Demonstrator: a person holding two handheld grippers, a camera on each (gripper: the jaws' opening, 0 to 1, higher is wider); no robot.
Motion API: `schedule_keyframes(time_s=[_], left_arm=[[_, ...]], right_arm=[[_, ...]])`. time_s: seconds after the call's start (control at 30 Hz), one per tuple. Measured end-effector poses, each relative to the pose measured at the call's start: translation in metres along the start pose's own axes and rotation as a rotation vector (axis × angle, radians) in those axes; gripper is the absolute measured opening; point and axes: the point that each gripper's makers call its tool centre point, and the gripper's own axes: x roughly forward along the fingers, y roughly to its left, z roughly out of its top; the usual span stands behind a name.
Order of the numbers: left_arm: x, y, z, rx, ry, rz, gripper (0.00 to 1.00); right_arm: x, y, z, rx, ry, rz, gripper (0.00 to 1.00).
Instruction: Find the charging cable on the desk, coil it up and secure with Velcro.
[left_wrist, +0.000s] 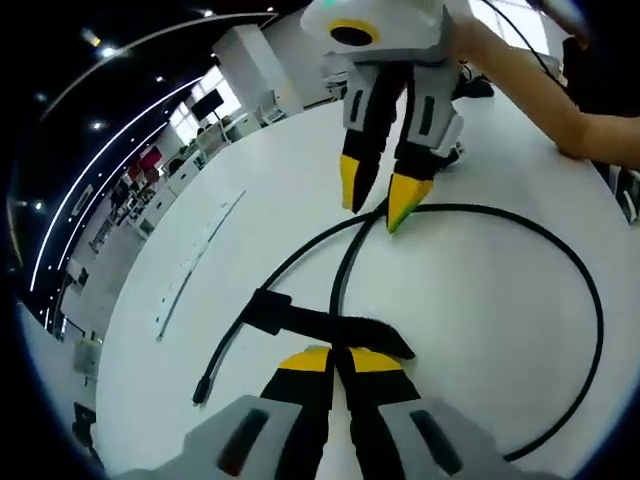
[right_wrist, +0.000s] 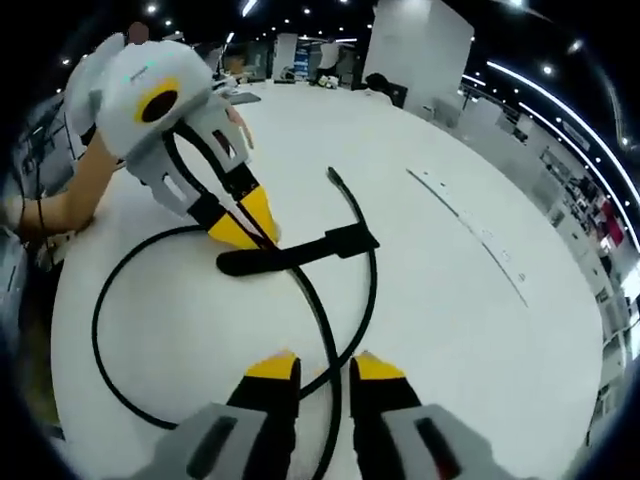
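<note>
A black charging cable (left_wrist: 590, 300) lies in a wide loop on the white table (left_wrist: 470, 330), its plug end (left_wrist: 201, 390) at the lower left. A black Velcro strap (left_wrist: 300, 320) crosses the cable where the strands meet. My left gripper (left_wrist: 340, 362) is shut on that strap, as the right gripper view confirms for the left gripper (right_wrist: 243, 228) on the strap (right_wrist: 340, 243). My right gripper (right_wrist: 325, 368) stands open with the cable (right_wrist: 330, 330) running between its jaws. It reaches down from the top as the right gripper (left_wrist: 380, 195), tips at the cable.
A person's bare forearm (left_wrist: 560, 100) rests on the table's far side, also seen as an arm (right_wrist: 60, 210) behind the left gripper. A thin seam with small marks (left_wrist: 190, 270) runs across the tabletop. Office desks and screens (left_wrist: 210, 100) stand beyond the edge.
</note>
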Motion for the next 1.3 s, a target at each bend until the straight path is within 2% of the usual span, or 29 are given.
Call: schedule_keyframes(time_s=[0.27,0.73,0.9,1.0,1.13,1.3], left_arm=[[0.000,-0.001,0.000,0.018,0.006,0.005,0.06],[0.000,0.001,0.001,0.020,-0.002,-0.001,0.06],[0.000,0.003,0.001,0.021,-0.006,-0.004,0.06],[0.001,0.004,0.002,0.034,-0.006,0.001,0.06],[0.007,0.015,0.003,0.024,-0.028,0.030,0.06],[0.007,0.015,0.004,0.020,-0.054,0.016,0.06]], right_arm=[[0.000,-0.006,0.001,-0.022,0.011,-0.017,0.14],[0.012,0.002,0.026,-0.078,-0.098,0.023,0.10],[0.023,0.012,0.047,-0.131,-0.182,0.056,0.09],[0.024,0.015,0.050,-0.149,-0.198,0.067,0.09],[0.030,0.011,0.050,-0.173,-0.210,0.029,0.09],[0.028,0.012,0.050,-0.167,-0.214,0.032,0.09]])
